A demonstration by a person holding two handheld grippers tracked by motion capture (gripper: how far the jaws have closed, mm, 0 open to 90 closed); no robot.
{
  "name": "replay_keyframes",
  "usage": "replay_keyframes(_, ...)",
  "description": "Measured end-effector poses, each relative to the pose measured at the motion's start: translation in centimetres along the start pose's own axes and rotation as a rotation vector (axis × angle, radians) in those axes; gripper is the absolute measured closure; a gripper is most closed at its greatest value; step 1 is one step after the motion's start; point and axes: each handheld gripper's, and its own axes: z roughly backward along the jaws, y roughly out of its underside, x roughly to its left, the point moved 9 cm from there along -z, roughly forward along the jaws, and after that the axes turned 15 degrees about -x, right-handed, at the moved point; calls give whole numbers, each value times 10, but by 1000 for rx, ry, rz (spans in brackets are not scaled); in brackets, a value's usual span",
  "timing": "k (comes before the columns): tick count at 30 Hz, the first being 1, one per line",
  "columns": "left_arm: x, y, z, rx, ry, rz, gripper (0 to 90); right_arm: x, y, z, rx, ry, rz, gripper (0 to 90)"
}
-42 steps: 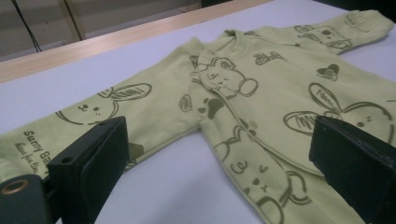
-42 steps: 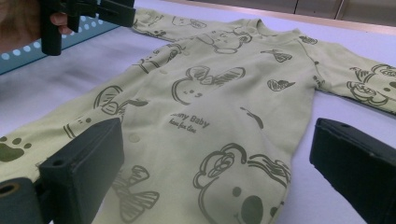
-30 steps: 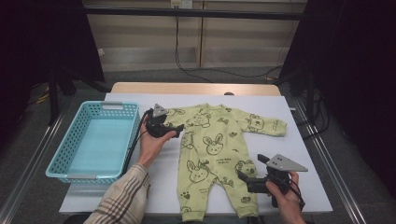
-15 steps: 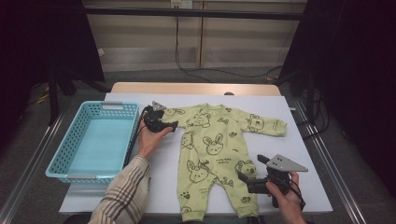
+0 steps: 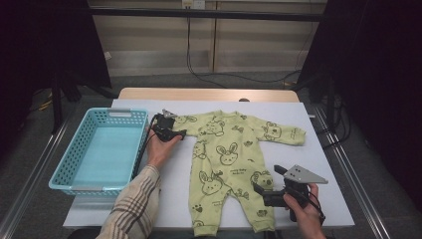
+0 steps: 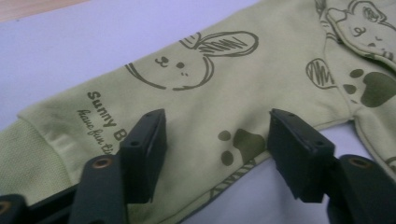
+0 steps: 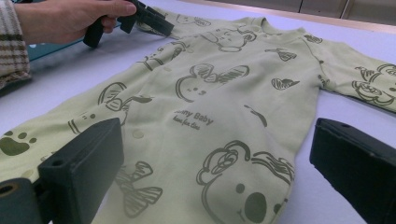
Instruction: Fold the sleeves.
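Observation:
A light green baby onesie (image 5: pixel 229 159) printed with animals lies flat, face up, on the white table. My left gripper (image 5: pixel 176 133) is at its left sleeve. In the left gripper view the jaws (image 6: pixel 217 126) straddle the sleeve (image 6: pixel 201 98) near the cuff; they have just been closing, with the cloth between them and the pads apart from it. My right gripper (image 5: pixel 266 180) stands open beside the onesie's right leg, its jaws (image 7: pixel 217 154) wide on either side of the leg (image 7: pixel 224 186). The left gripper (image 7: pixel 159 23) also shows far off there.
A light blue plastic basket (image 5: pixel 74 169) sits on the left part of the table, beside the left hand. The white table top (image 5: pixel 323 164) has bare room right of the onesie. A wooden strip runs along the far edge.
The left hand has shifted slightly toward the far side at the sleeve. The right hand and the onesie have stayed in place.

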Motion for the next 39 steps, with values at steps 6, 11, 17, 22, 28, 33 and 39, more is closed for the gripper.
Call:
replay_keyframes(6, -3, -2, -2, -24, 26, -2, 674, 0, 0, 0, -2, -1, 1, 27)
replay_keyframes(11, -5, -2, -2, -27, 28, 7, 830, 0, -1, 0, -5, 0, -5, 27)
replay_keyframes(17, -8, -6, 0, -44, 16, -11, 853, -1, 0, 0, -1, 1, -2, 27)
replay_keyframes(22, -16, -15, 1, -86, 23, -38, 853, -1, 0, -1, 1, 2, -2, 25)
replay_keyframes(28, -26, -30, 6, -153, 35, -56, 853, -1, 0, -1, 0, 2, -3, 25)
replay_keyframes(33, -40, -39, 12, -196, 60, -112, 853, 0, 0, 0, -2, -4, -6, 23)
replay_keyframes(39, -56, -48, 18, -233, 106, -188, 852, -1, 0, -1, -2, -2, -1, 23)
